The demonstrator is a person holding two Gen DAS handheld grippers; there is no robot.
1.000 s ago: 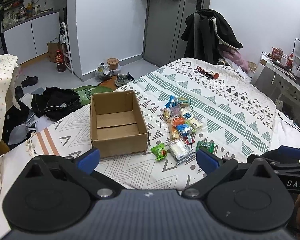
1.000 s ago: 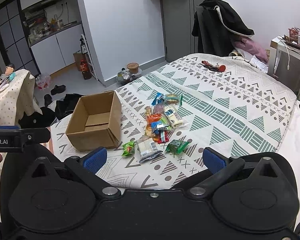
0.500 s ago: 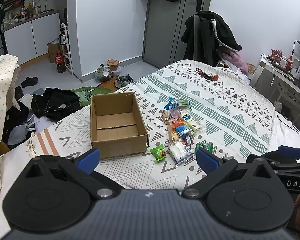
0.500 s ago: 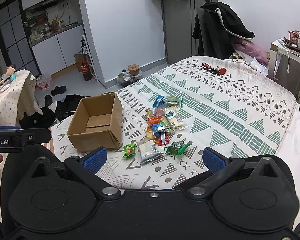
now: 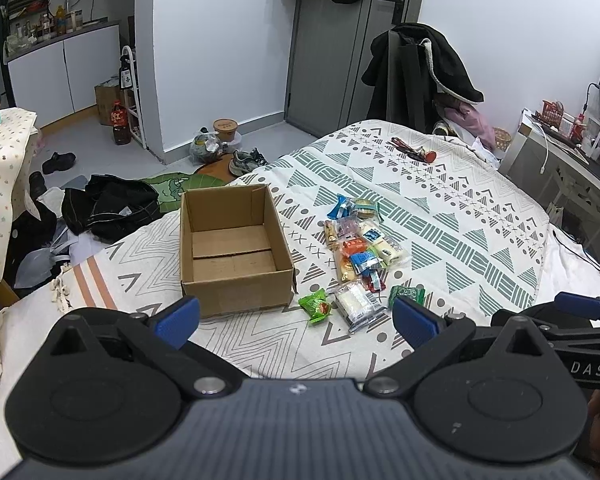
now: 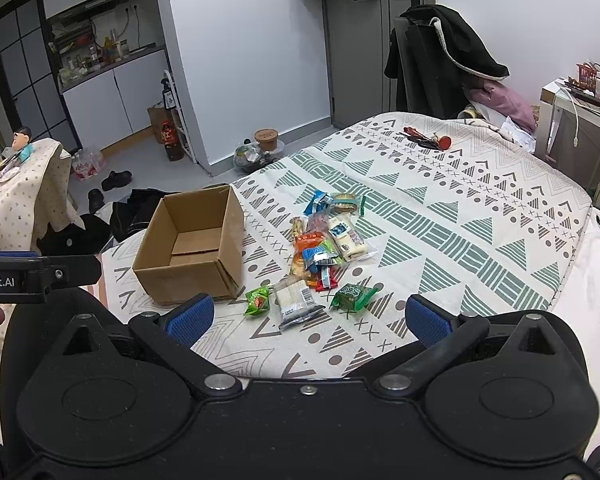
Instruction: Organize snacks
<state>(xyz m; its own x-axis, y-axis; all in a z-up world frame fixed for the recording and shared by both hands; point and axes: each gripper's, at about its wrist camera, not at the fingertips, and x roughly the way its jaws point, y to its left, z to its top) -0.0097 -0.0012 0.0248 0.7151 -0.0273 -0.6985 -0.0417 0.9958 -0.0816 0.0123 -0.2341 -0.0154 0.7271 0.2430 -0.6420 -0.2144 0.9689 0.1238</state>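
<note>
An empty brown cardboard box stands open on the patterned bedspread. To its right lies a heap of wrapped snacks, with a small green packet, a clear white packet and a dark green packet at its near end. My left gripper is open and holds nothing, hovering short of the box and snacks. My right gripper is also open and holds nothing, just short of the nearest packets.
The bedspread runs far to the right, with small red and dark items near its far end. A chair draped with a black coat stands behind. Clothes and shoes litter the floor at left; a desk is at right.
Both views have shifted only slightly; the box and snacks sit a little higher in frame. Both grippers stay open and nothing has been touched.
</note>
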